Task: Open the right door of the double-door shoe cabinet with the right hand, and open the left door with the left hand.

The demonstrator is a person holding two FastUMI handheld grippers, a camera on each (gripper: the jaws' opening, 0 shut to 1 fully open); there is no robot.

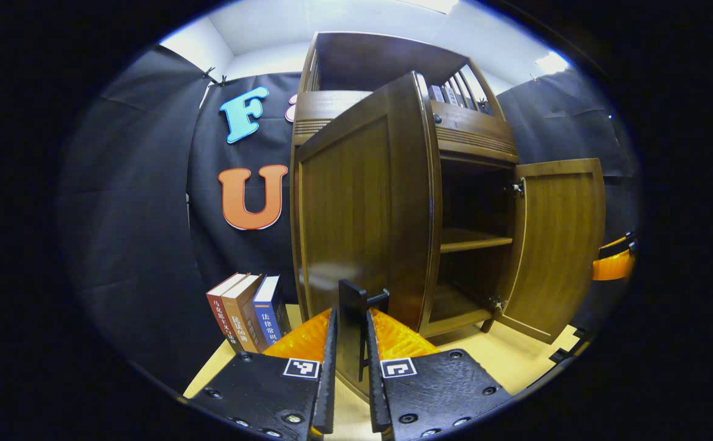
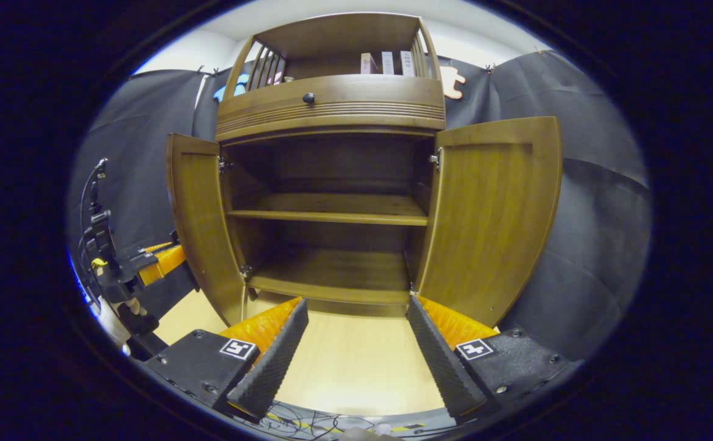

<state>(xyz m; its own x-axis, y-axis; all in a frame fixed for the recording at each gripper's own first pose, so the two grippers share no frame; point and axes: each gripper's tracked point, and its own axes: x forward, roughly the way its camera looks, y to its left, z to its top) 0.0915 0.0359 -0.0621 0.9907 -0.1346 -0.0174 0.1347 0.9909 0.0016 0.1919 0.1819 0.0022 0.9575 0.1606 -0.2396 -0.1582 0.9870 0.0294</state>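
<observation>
The left gripper (image 1: 350, 343), low centre of its own view, has its fingers nearly closed on a dark handle (image 1: 352, 318). The right gripper (image 2: 356, 334), at the bottom of its view, stands wide apart, holding nothing.

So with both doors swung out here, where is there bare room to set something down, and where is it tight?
Free: the brown wooden cabinet's middle shelf and bottom shelf, and the pale wooden floor between the doors. Crowded: the left gripper closed on the left door's black handle, with three upright books beside it.
</observation>
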